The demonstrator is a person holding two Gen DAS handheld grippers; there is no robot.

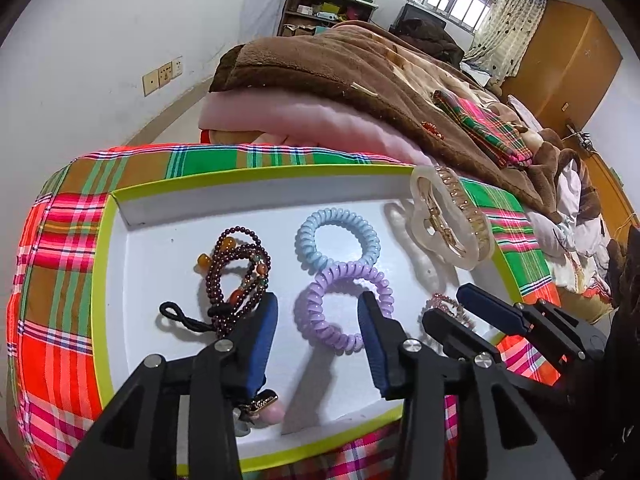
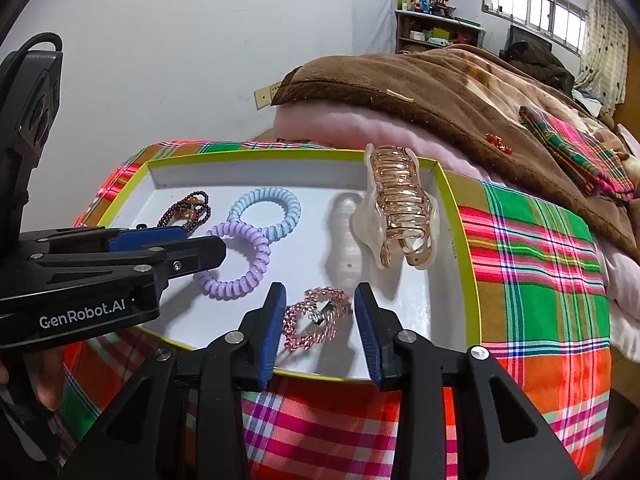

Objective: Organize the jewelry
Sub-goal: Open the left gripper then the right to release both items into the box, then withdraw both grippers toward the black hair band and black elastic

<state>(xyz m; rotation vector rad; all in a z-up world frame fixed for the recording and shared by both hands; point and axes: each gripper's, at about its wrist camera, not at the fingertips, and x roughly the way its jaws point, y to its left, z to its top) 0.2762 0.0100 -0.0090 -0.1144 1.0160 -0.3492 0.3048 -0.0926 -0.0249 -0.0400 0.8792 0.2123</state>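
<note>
Nearest the lens in the right wrist view, low centre: right gripper (image 2: 320,320), jaws apart, flanking a pink chain bracelet (image 2: 316,318) without touching it, bracelet lying on the white floor of a lime-rimmed shallow box (image 2: 460,216) near its front edge. Nearest the lens in the left wrist view, low centre: left gripper (image 1: 318,320), jaws likewise apart, hovering over a lilac spiral hair tie (image 1: 344,304), right fingertip overlapping its ring; contact impossible to judge. Just above, touching the lilac one: a pale blue spiral hair tie (image 1: 338,240). Left of both, in the middle left of the frame: a dark red beaded bracelet (image 1: 236,276) with amber beads, tangled with a black elastic loop (image 1: 180,316). Upper right of the box: a translucent cream hair claw (image 1: 450,220) with rose-gold teeth, leaning on the box's right wall. Under the box: a bright plaid bedsheet (image 2: 536,248). Behind, across the upper frame: a brown blanket (image 1: 340,64) heaped over pink bedding (image 1: 304,120).
</note>
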